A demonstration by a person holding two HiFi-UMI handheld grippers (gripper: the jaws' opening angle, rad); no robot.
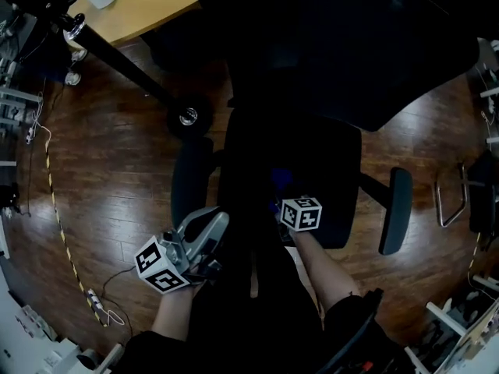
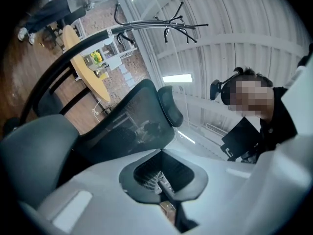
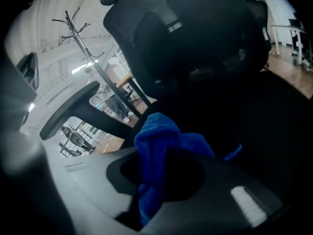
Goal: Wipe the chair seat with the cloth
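- My right gripper (image 1: 282, 199) sits low over the front part of the chair seat (image 1: 331, 162), its marker cube facing up at me.
- In the right gripper view its jaws are clamped on the blue cloth (image 3: 161, 148), which bunches up between them and spills forward past the tips.
- From the head view only a small blue patch of the cloth (image 1: 279, 179) shows, just ahead of the cube, on or just above the dark seat (I can't tell which).
- My left gripper (image 1: 212, 226) hangs off the seat's front left corner, just beside the near end of the left armrest (image 1: 187, 179).
- In the left gripper view its jaws are together with nothing between them, pointing up at the mesh backrest (image 2: 129, 124) and headrest (image 2: 168, 106).
- The right armrest (image 1: 396, 207) stands out clear on the far side of the seat.
- A black pole (image 1: 121, 59) crosses the wooden floor (image 1: 109, 185) to a round base (image 1: 189, 117) near the chair.
- A light wooden table (image 1: 148, 2) shows at the top left.
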